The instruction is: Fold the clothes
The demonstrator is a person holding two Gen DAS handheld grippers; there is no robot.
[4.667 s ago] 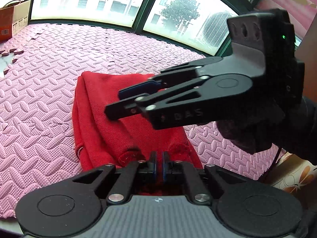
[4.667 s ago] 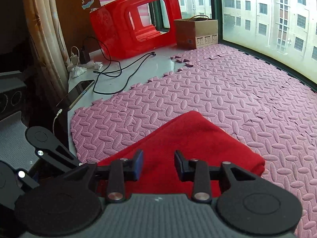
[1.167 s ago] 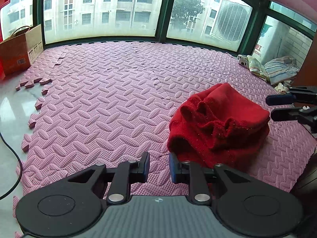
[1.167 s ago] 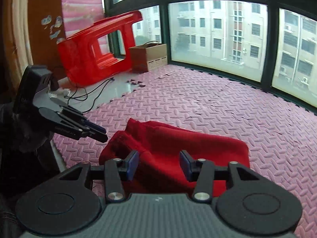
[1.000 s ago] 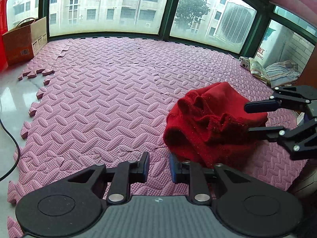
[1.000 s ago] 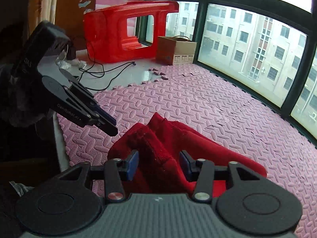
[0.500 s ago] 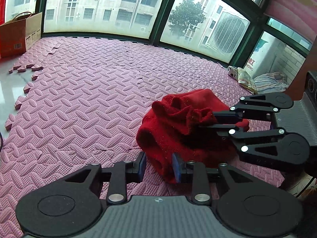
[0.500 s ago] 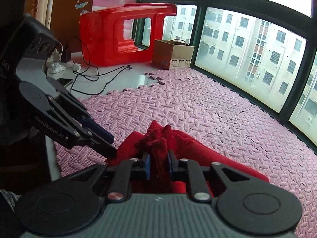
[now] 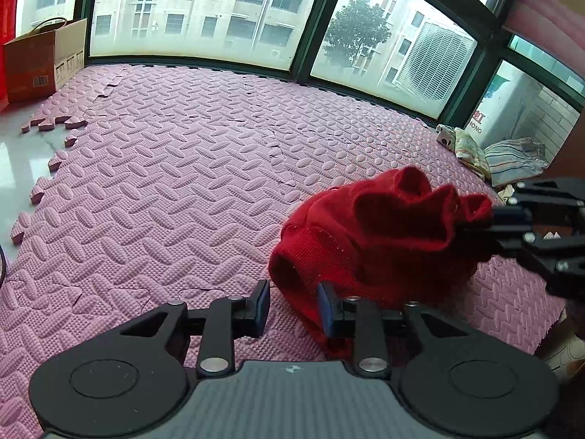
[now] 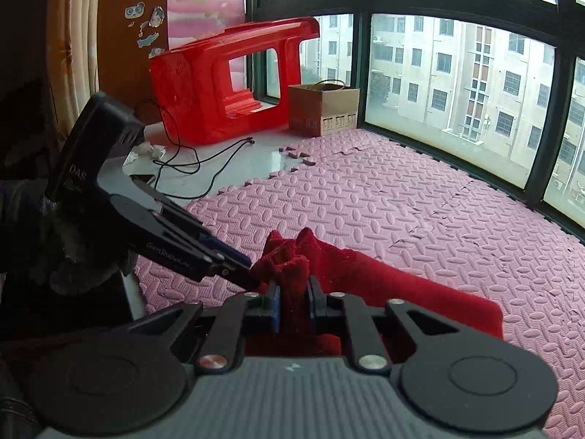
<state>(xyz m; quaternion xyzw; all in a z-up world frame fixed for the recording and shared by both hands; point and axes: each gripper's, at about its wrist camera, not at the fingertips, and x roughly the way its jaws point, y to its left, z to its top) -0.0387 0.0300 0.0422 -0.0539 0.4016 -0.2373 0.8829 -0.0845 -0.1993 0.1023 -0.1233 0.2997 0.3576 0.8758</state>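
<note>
Now: red sweater (image 9: 369, 241) bunched on the pink foam mat (image 9: 182, 168), one gathered ridge pinched in the right gripper (image 10: 294, 301), left gripper (image 9: 292, 305) spread wide at the near hem. Likely trouble: knit slipping from so small a pinch, or the bundle untidying if lifted one-sided. Around: windows, cardboard box (image 10: 323, 109), red plastic stool (image 10: 234, 80).

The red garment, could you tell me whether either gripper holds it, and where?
The right gripper pinches a bunched fold of the red garment at its near edge. The left gripper is open, holding nothing.
</note>
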